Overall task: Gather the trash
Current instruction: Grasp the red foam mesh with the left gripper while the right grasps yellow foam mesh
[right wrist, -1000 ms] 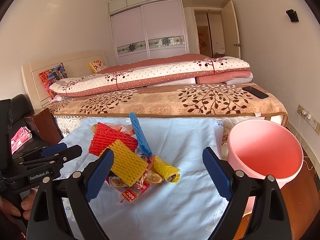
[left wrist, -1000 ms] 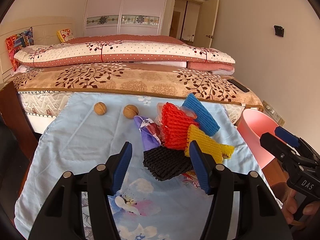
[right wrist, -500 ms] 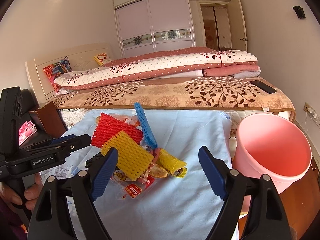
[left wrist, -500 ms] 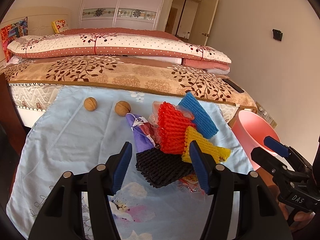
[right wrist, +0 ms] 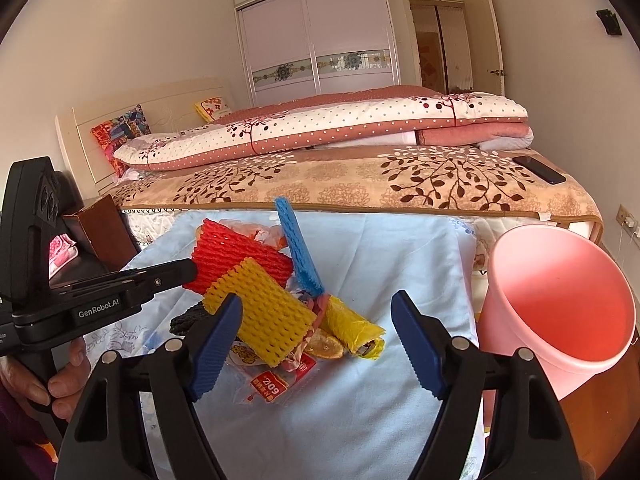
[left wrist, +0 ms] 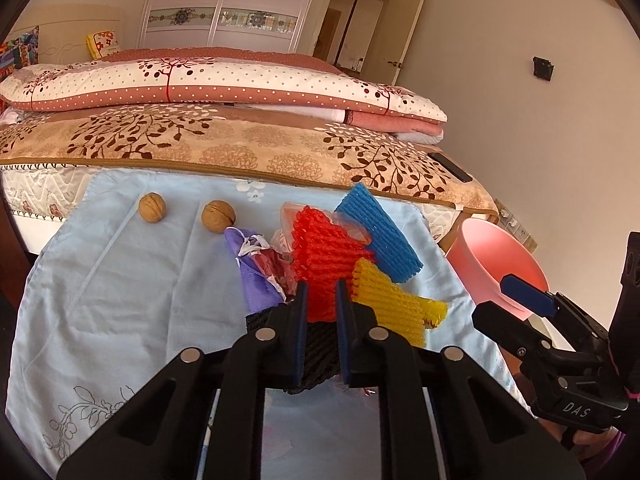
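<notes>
A trash pile lies on the light blue cloth (left wrist: 120, 300): red foam net (left wrist: 320, 248), blue net (left wrist: 380, 232), yellow net (right wrist: 264, 312), black net (right wrist: 188, 320), purple wrapper (left wrist: 250, 268), yellow wrapper (right wrist: 352, 328) and a snack packet (right wrist: 268, 384). My left gripper (left wrist: 320, 288) is closing to a narrow gap, its tips pinching the red net's near edge above the black net. My right gripper (right wrist: 318, 298) is closing slowly but stands wide; the yellow net and wrappers lie between its jaws, untouched.
A pink bin (right wrist: 504, 340) stands tilted at the cloth's right edge. Two walnuts (left wrist: 152, 208) (left wrist: 218, 216) rest at the cloth's far side. A bed with folded quilts (left wrist: 240, 92) and a phone (right wrist: 540, 170) lies behind. A hand (right wrist: 64, 376) holds the left gripper.
The left jaws went from wide open around the black net to nearly closed at the red net. The right jaws narrowed slightly, and both grippers edged toward the pile.
</notes>
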Tool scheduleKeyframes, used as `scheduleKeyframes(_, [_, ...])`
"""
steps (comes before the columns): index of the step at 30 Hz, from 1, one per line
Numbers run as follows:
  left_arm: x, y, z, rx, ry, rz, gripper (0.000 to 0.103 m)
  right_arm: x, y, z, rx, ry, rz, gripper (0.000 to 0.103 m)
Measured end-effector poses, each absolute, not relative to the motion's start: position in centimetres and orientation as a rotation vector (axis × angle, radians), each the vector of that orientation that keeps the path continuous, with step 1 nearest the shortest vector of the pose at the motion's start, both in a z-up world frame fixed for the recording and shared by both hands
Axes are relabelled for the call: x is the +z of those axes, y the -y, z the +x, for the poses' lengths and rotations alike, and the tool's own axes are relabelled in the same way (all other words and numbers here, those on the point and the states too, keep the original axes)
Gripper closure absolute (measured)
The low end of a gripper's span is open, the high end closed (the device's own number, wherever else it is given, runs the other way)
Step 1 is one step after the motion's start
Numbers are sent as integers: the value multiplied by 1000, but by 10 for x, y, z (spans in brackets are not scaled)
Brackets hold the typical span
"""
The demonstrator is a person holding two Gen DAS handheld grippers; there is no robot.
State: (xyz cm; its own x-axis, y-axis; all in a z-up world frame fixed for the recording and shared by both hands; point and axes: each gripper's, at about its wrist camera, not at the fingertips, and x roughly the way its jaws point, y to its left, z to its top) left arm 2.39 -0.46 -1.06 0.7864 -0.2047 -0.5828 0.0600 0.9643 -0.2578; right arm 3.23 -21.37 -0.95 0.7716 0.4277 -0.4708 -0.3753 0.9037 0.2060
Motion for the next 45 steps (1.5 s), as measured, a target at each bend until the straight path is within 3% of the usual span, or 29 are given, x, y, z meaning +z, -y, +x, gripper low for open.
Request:
scheduleKeyframes(4, [-11,1,22,-146,-648,-242,98,-10,205,42,467,-548,101,28])
scheduleKeyframes(12, [-11,-5,19,-152,-637,-249,98,-13,189,77,510,-605,131,38])
scheduleKeyframes(15, [-11,-6,19,-153,-638,-256,98,-16,181,88,512,-625,118,48])
scheduleKeyframes(18, [-9,-8,18,-152,-632,-255,98,-20,176,98,520,-660,123,65])
scheduleKeyframes(20, [-6,-10,17,-151,-624,-255,99,-21,175,101,521,-678,133,85])
scheduleKeyframes(22, [-2,-11,17,-150,-615,-255,99,-22,177,104,523,-690,149,98])
scheduleKeyframes(25, [4,-11,17,-149,-599,-254,99,-20,185,105,519,-685,170,103])
scheduleKeyframes(33, [16,-10,17,-152,-566,-245,99,-14,200,93,593,-686,251,100])
scheduleKeyframes(34, [17,-10,17,-152,-565,-243,99,-13,198,88,615,-685,252,86])
scheduleKeyframes(35, [18,-9,16,-152,-564,-241,99,-12,195,83,638,-683,246,63])
scheduleKeyframes(37, [18,-9,17,-154,-568,-242,99,-10,190,72,669,-659,235,44])
scheduleKeyframes(45, [18,-1,19,-179,-576,-243,99,-14,157,54,678,-637,64,46])
